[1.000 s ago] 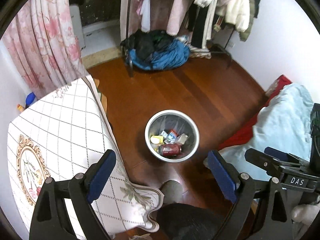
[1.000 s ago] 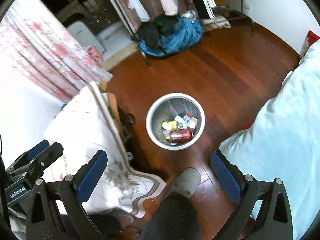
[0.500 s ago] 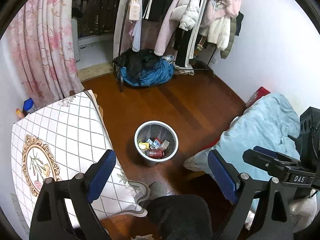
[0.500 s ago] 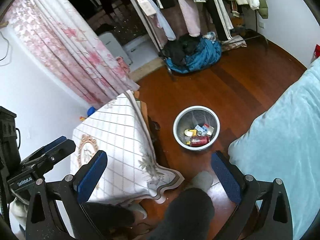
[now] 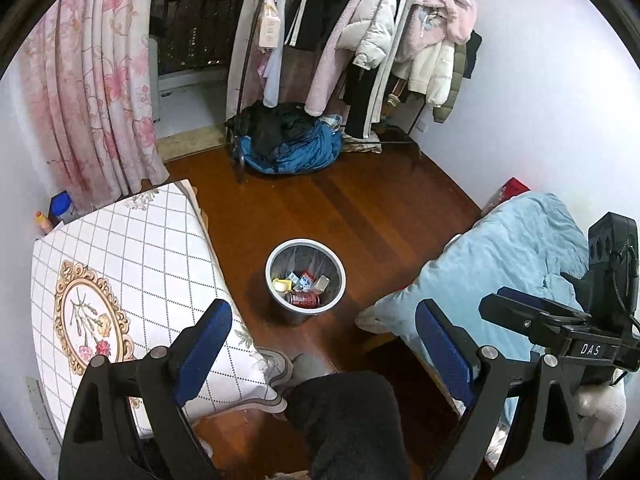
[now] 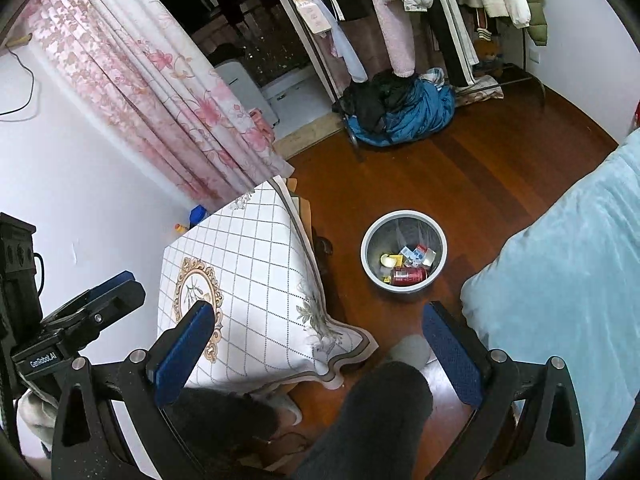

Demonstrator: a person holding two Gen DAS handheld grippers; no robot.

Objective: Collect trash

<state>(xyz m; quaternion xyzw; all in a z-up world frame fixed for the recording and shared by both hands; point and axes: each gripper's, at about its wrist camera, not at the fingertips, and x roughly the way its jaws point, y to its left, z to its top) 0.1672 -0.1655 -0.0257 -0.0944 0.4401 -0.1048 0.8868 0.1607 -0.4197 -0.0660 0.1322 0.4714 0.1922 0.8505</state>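
Observation:
A round grey trash bin (image 5: 335, 292) (image 6: 370, 264) stands on the wooden floor between the table and the bed. Inside lie a red can (image 5: 304, 299) (image 6: 408, 276), a yellow wrapper (image 5: 281, 283) and small cartons (image 6: 415, 255). My left gripper (image 5: 324, 344) is open and empty, held high above the floor with the bin far below between its blue pads. My right gripper (image 6: 318, 344) is also open and empty, high up, with the bin below near its right pad. Each gripper shows at the edge of the other's view.
A table with a white checked cloth (image 5: 132, 272) (image 6: 248, 276) stands left of the bin. A bed with a light blue cover (image 5: 516, 256) (image 6: 568, 280) is on the right. A clothes rack (image 5: 360, 40) and a blue bundle (image 5: 296, 148) stand at the back. The person's dark-clad legs (image 6: 376, 416) are below.
Both grippers have risen well away from the bin, which now looks smaller and farther. More of the room, the rack and the table has come into view. Both stay open.

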